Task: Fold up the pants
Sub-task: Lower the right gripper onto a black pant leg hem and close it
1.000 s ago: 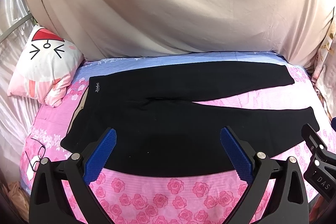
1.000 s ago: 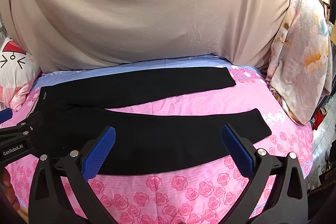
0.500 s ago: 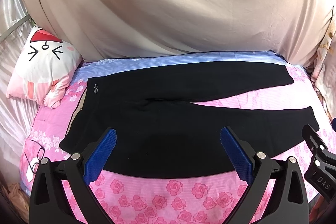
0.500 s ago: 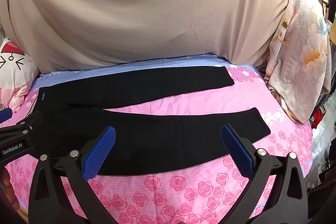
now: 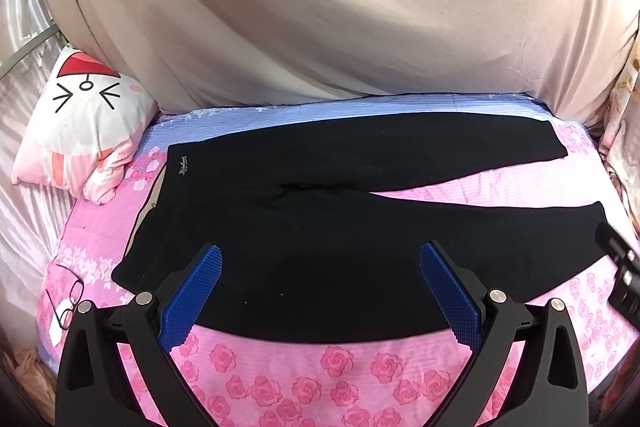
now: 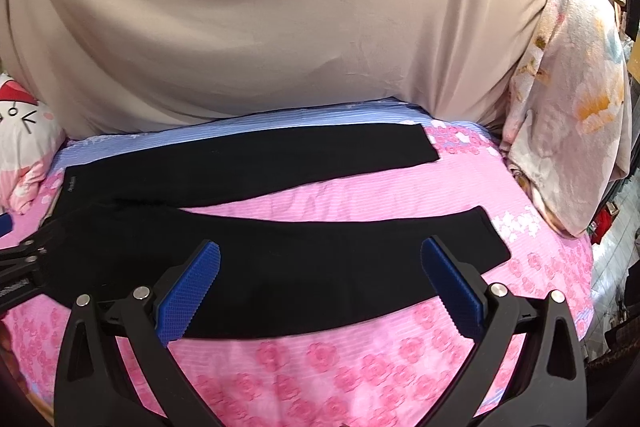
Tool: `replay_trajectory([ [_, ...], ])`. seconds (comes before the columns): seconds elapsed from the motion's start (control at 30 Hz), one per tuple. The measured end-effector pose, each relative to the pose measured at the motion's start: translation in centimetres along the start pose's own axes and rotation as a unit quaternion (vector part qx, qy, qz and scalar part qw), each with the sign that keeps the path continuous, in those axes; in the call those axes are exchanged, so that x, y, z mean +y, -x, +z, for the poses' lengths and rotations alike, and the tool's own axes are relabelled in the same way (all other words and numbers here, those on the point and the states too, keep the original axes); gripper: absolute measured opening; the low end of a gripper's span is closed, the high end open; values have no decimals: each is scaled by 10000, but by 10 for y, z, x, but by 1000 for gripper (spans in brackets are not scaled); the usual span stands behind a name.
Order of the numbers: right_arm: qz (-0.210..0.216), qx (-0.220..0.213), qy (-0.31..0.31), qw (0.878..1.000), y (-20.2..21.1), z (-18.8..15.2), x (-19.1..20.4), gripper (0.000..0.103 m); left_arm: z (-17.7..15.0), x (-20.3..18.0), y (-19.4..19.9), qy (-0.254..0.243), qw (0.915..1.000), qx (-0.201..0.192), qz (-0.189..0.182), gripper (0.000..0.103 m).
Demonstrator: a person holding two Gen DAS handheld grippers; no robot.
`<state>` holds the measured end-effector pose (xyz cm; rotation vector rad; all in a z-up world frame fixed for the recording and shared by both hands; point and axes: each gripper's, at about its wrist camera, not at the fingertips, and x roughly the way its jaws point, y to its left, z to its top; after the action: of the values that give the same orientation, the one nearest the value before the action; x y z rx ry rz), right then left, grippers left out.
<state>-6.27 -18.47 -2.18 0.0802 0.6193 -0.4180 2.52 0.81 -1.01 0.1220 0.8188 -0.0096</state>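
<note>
The black pants lie flat on the rose-print bed, waistband toward the cat pillow, legs splayed apart. Left tongs and right tongs hover spread wide, gripping nothing. Best pinch the near leg's edge at both ends and carry it evenly onto the far leg.

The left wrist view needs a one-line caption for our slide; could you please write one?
Open left gripper poised above black pants spread flat, legs apart, on a pink rose-print bedsheet.
</note>
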Motion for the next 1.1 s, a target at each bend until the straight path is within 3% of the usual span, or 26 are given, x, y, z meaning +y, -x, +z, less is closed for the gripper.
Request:
replay_trajectory([
  [0.1,36,128,-116,9998,-22,11,-23,98,3,0,-12,24,9999,118,120,98],
  [0.3,196,133,76,9997,-85,45,-68,98,20,-1,-43,295,9993,143,-203,96],
  [0.5,414,138,81,9990,-194,94,-141,98,39,-23,-91,345,9993,125,-92,96],
  [0.7,619,451,68,9970,-304,127,-199,98,48,-54,-129,387,9992,41,-62,97],
  [0.77,741,506,67,9959,-325,131,-209,98,51,-66,-136,219,9997,78,-102,97],
  [0.93,1201,733,-10,9900,-373,138,-229,98,54,-104,-142,-310,9989,-89,326,98],
  [1.1,1613,984,255,9817,-408,141,-231,98,58,-122,-147,-334,9990,-134,269,98],
])
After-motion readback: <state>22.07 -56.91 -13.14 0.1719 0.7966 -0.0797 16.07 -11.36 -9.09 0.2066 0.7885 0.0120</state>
